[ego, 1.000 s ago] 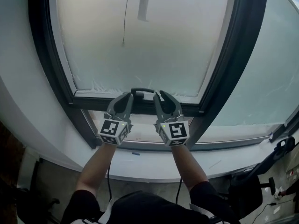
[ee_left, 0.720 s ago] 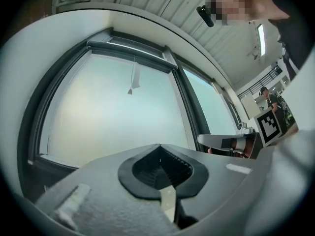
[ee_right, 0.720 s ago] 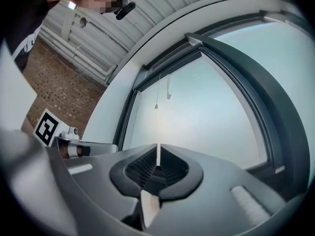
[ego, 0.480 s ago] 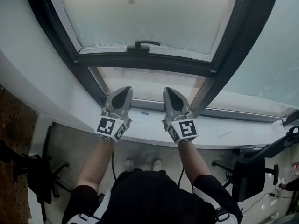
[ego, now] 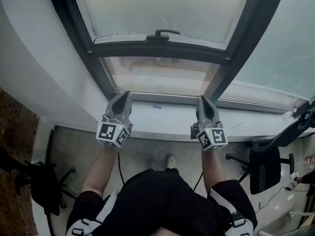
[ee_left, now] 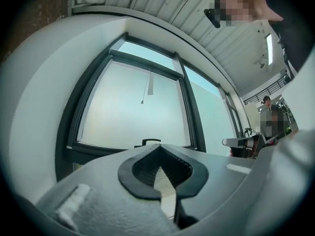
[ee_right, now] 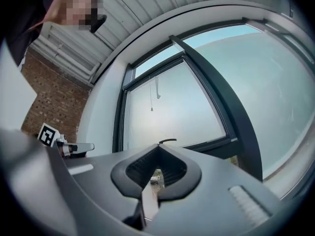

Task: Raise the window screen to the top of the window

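At the lower left, the left gripper (ego: pixel 122 98) hangs just in front of the white window sill (ego: pixel 162 124). Its jaws are pressed together with nothing between them, and its own view shows only the window beyond the tips. Up the middle of the frame stands the window screen (ego: pixel 162 9), a pale frosted sheet filling nearly all of the dark-framed pane. Its dark bottom rail (ego: pixel 123 49), with the curved handle (ego: pixel 165 33), sits a short way above the sill and leaves a strip of clear glass (ego: pixel 157 76) beneath. Neither gripper touches the handle; both are well below it, one to either side. At the lower right, the right gripper (ego: pixel 205 103) is in the same state as its partner — jaws closed and empty. As I read it, the job is barely started — the screen has a little lift under it, but almost the whole climb to the top of the window is left. A hold on the handle or rail would be needed first.
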A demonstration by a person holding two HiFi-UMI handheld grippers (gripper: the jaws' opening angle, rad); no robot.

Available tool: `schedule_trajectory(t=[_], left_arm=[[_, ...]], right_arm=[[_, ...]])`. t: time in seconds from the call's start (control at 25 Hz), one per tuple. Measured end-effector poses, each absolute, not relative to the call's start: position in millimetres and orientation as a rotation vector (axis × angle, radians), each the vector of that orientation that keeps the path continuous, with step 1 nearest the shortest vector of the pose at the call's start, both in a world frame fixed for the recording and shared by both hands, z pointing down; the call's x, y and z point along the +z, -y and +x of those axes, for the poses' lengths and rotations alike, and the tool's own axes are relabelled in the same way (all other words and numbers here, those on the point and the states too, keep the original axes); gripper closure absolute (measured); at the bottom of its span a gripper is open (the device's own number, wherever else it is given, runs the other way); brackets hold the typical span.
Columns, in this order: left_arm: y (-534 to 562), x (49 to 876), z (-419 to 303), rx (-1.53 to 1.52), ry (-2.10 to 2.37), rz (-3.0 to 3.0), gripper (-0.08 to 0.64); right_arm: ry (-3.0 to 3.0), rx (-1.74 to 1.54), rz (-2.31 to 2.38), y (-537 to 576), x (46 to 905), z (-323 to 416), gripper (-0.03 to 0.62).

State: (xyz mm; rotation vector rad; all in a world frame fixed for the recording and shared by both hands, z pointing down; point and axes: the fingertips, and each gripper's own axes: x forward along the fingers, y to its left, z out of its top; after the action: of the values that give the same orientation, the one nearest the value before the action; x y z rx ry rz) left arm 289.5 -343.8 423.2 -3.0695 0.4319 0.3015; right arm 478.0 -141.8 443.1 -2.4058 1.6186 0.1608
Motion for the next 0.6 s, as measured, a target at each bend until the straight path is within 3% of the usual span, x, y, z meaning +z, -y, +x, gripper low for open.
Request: schedule_trajectory(t=[0.6], left_arm=[[353.6,459.7,163.4,0.244,-0.440,-3.166,0.557]], right_arm=[[-1.492,0.031,-2.510,93.0,475.0,358.1,0.590]])
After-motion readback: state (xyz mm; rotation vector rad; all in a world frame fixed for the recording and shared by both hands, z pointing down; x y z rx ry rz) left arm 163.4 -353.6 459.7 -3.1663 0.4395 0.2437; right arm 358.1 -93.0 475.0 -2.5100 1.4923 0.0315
